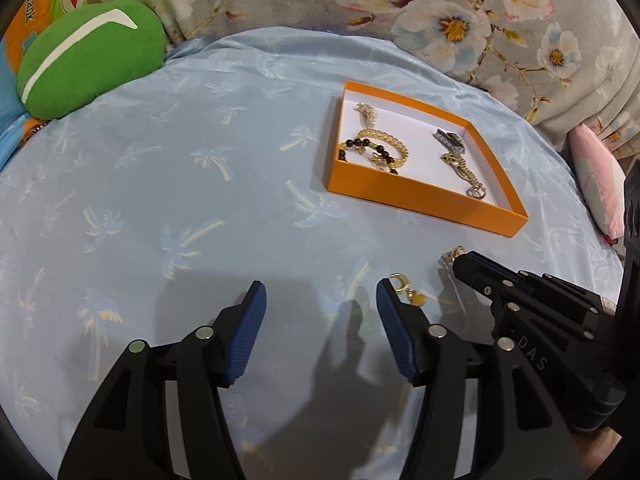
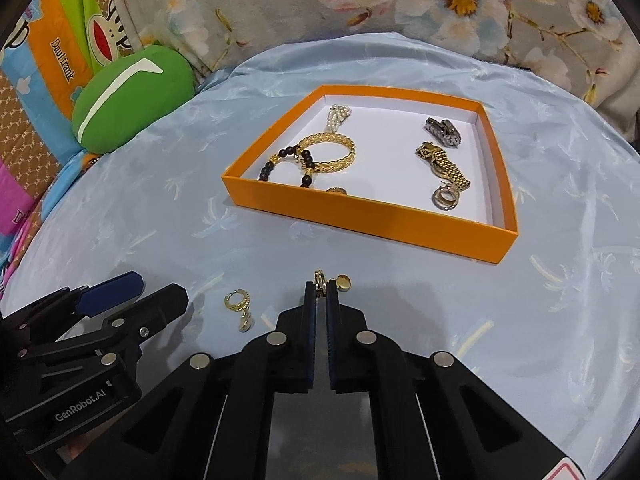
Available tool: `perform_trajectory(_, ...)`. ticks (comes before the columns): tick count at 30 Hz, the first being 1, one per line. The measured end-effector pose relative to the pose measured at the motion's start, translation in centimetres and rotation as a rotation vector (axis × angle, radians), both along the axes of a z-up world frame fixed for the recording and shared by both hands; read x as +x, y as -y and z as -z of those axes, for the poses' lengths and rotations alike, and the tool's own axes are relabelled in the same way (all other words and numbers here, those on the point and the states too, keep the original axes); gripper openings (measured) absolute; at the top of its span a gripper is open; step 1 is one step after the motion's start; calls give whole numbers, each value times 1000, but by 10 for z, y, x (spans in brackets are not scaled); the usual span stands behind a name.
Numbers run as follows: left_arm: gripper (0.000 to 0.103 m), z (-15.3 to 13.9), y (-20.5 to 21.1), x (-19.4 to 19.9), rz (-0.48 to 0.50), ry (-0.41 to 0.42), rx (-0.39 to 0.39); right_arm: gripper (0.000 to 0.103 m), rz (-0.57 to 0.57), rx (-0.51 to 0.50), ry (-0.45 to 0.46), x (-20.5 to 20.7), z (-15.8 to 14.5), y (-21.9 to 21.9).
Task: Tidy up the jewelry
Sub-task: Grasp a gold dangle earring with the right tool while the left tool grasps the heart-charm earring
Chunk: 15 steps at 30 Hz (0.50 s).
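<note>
An orange box [image 2: 360, 220] [image 1: 420, 196] with a white floor sits on the pale blue palm-print cloth. It holds a gold bracelet [image 2: 332, 154], a black bead bracelet [image 2: 280, 162], a pearl piece, two watch bands and hoop earrings [image 2: 444, 198]. My right gripper [image 2: 320, 292] [image 1: 460, 260] is shut on a gold earring [image 2: 320, 279], whose round pendant [image 2: 343, 283] hangs beside the tips. A second gold earring [image 2: 240, 309] [image 1: 408, 292] lies on the cloth. My left gripper [image 1: 322, 292] [image 2: 156, 288] stands open just left of it, with nothing between its fingers.
A green cushion [image 1: 88, 56] lies at the far left beside a bright cartoon-print blanket [image 2: 60, 60]. Floral fabric [image 1: 440, 8] rises behind the cloth, and a pink pillow [image 1: 600, 184] sits at the right edge.
</note>
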<state>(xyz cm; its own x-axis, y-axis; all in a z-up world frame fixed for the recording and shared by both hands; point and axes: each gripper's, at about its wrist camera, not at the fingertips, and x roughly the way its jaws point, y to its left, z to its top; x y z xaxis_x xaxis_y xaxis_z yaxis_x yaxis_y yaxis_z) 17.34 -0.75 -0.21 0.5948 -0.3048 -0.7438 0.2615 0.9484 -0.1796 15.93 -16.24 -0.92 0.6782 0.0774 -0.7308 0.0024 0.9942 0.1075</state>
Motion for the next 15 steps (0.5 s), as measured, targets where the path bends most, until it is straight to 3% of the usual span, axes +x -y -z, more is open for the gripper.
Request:
perform_trajectory(4,63,2,15,1,30,-20,-12,4,35,22,18,-8,-4,15)
perform_trajectory(11,62,5,51,3,67,-10,61,4,93,51,41,-23,-10,38)
perform_trajectory(15,51,5,59,2,72,4,95,4,105,56,44,-27,-9,42)
